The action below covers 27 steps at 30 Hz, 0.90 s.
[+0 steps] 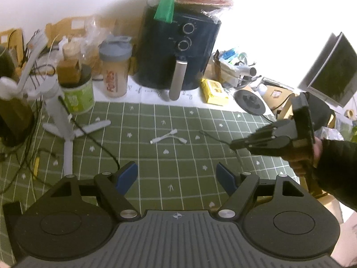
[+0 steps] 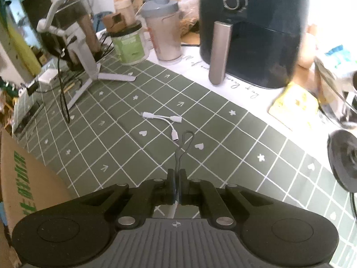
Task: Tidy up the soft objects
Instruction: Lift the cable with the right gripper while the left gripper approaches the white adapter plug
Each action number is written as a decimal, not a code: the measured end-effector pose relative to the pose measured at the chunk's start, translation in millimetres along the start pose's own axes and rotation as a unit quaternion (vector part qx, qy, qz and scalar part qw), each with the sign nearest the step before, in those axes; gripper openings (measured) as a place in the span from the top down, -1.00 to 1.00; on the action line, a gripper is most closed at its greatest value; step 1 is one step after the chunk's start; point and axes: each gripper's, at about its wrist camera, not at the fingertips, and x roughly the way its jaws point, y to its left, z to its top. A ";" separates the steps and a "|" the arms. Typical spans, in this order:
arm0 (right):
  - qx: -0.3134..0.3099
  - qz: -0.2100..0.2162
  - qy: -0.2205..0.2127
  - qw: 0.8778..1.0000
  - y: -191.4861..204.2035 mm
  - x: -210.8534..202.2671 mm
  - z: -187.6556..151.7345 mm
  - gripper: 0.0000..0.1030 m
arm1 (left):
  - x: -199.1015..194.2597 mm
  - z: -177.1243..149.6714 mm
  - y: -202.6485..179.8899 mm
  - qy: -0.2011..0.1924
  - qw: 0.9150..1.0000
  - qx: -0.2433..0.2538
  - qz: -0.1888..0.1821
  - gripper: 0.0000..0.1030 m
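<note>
Pinching thin dark cable (image 2: pixel 184 144) btwn right gripper (image 2: pixel 177 178) jaws, loop fwd.

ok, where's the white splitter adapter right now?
The white splitter adapter lies mid-mat on the green grid mat, in front of the air fryer, just beyond the right tool.

Green cloth (image 1: pixel 156 120) over the table, gridded in white lines with little white hearts, arrows and flowers. White adapter cable (image 2: pixel 166 120) on it, thin dark grey cord (image 2: pixel 186 144) beside. Black air fryer (image 1: pixel 178 51) with silver handle, yellow packet (image 1: pixel 214 91), green-labelled jar (image 1: pixel 79 96), white tripod stand (image 1: pixel 67 122), blue pads (image 1: pixel 126 177) on black fingers.
</note>
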 end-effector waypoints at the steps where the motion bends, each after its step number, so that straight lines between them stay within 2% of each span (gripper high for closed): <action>1: 0.004 -0.001 -0.005 1.000 0.2 -1.7 -1.5 0.91 | 1.3 1.8 -0.3 -0.002 1.000 0.003 0.000 -0.50; 14: 0.051 -0.006 -0.045 0.998 1.8 -31.2 -17.0 0.90 | 40.8 25.6 8.8 -0.007 0.998 0.057 0.012 -0.50; 19: 0.068 -0.013 -0.062 0.996 0.5 -45.8 -22.4 0.90 | 71.6 33.2 13.7 0.006 0.997 0.081 0.018 -0.50; 27: 0.102 -0.025 -0.082 0.991 -4.0 -67.0 -39.5 0.90 | 129.4 40.3 13.9 0.028 0.990 0.134 0.007 -0.50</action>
